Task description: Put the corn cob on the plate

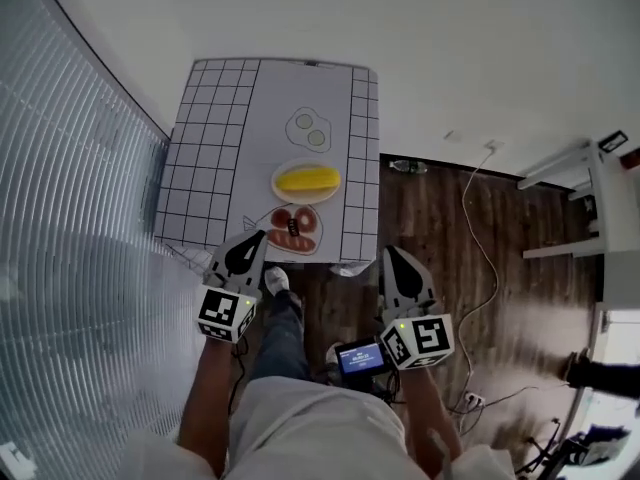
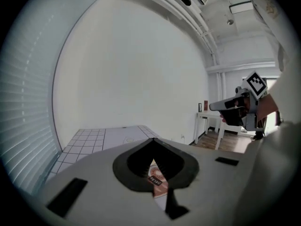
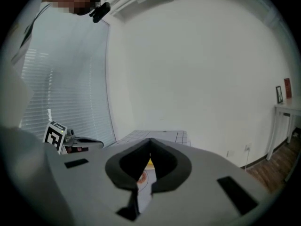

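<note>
Counter layout
We see corn cob point(image 1: 307, 179) on plate point(image 1: 278, 184), mid-counter point(image 1: 215, 138); left tool point(image 1: 256, 238) at near edge, right tool point(image 1: 393, 255) off its right corner.

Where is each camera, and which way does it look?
Head view: on the person's head, facing steeply down at the table, corn cob, both arms.
Left gripper view: on the left hand-held gripper, along its shut jaws toward the table; right hand-held gripper at right.
Right gripper view: same from the right, left one at left.
Both share the table.

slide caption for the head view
Corn cob on the plate; left claw and right claw shut, empty, near the table.
</note>
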A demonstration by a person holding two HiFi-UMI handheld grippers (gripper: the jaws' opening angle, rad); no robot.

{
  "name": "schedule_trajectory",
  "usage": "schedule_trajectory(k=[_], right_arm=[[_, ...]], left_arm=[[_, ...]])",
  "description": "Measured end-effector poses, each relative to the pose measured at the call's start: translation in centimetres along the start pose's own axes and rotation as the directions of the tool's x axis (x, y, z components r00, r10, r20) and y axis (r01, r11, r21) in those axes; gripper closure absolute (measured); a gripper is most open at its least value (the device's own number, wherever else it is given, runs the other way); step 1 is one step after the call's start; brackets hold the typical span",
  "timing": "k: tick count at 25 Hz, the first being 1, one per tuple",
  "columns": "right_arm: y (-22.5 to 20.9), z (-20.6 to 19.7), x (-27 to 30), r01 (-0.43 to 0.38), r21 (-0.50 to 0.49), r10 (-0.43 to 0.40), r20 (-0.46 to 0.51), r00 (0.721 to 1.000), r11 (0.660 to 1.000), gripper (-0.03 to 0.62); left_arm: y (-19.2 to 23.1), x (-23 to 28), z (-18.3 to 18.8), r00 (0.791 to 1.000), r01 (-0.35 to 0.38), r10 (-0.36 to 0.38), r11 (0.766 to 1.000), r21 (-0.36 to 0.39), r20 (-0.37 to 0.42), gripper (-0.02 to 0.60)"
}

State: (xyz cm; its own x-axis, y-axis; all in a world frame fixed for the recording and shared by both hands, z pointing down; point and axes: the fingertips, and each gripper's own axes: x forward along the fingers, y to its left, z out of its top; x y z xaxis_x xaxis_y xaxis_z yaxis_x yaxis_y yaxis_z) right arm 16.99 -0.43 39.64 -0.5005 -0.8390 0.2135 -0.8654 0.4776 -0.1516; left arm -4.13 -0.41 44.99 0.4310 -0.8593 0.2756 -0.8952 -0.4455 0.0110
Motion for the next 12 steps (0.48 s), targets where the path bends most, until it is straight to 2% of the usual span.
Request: schedule_trajectory(k=[5,8,9,12], right_arm=[[-0.7,0.4,-9.3,0.014,-0.045,-0.011,0.073,0.997,0.999,0.588],[-1.5,0.8,-12.9,0.016,-0.019,-0.014,0.107,0.994,1.000,0.588],[-1.6,0.7,-14.1,0.021,-0.011,-0.020,0.107,0.994,1.000,0.588],[-1.1,0.7,-17.4,0.021,-0.013,-0.019,0.114,0.993,1.000,0.588]], left_arm=[[-4.9,-6.0,0.7,0.985,-0.166,0.168,0.985,-0.049,0.045,0.574],[-7.7,-9.2,2.9,0.969,-0.176,0.192,0.978,-0.111,0.153,0.574],[-8.8,-10.3,3.3,0.966,-0.178,0.197,0.976,-0.122,0.168,0.574],[-11.8,-12.7,3.7,0.967,-0.206,0.213,0.976,-0.065,0.141,0.574]])
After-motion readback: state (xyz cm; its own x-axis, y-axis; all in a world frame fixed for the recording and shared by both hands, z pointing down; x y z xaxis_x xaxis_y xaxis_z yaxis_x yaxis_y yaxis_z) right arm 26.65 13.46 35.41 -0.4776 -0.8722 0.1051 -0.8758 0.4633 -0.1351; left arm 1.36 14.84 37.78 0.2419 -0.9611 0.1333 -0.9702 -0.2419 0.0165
